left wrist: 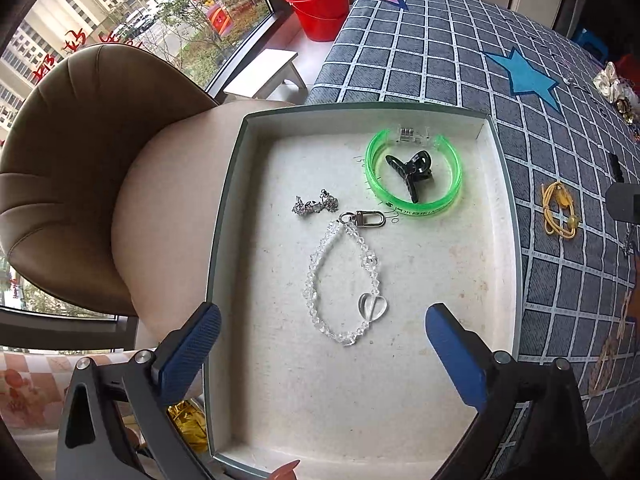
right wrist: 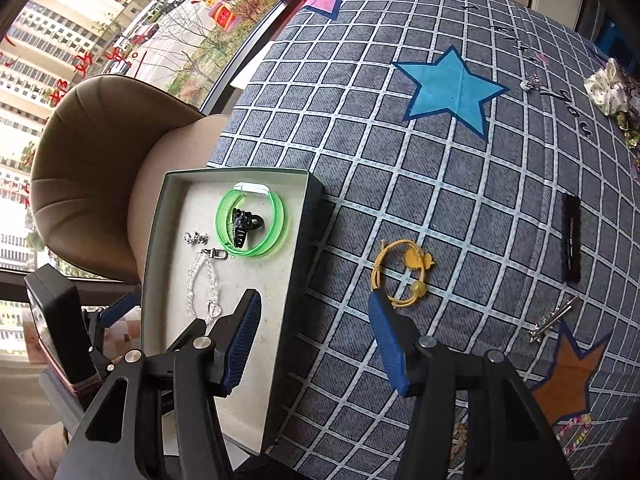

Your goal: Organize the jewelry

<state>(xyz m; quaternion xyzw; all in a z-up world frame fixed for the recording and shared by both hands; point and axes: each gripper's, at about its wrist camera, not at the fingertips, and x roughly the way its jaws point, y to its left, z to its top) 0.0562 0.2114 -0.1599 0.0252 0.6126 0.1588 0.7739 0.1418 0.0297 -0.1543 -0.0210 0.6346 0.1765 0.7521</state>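
My left gripper (left wrist: 320,344) and right gripper (right wrist: 314,334) share black angular frames, silver round screws, and blue fingers (left wrist: 192,354) with textured pads.

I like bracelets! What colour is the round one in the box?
Bright green bangle, clearest in the left wrist view.

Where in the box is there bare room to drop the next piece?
The shallow white-lined box is bare along its right side and across the near end below the clear crystal bead strap. The far part is crowded: green translucent bangle around a black claw clip, silver chain beside it.
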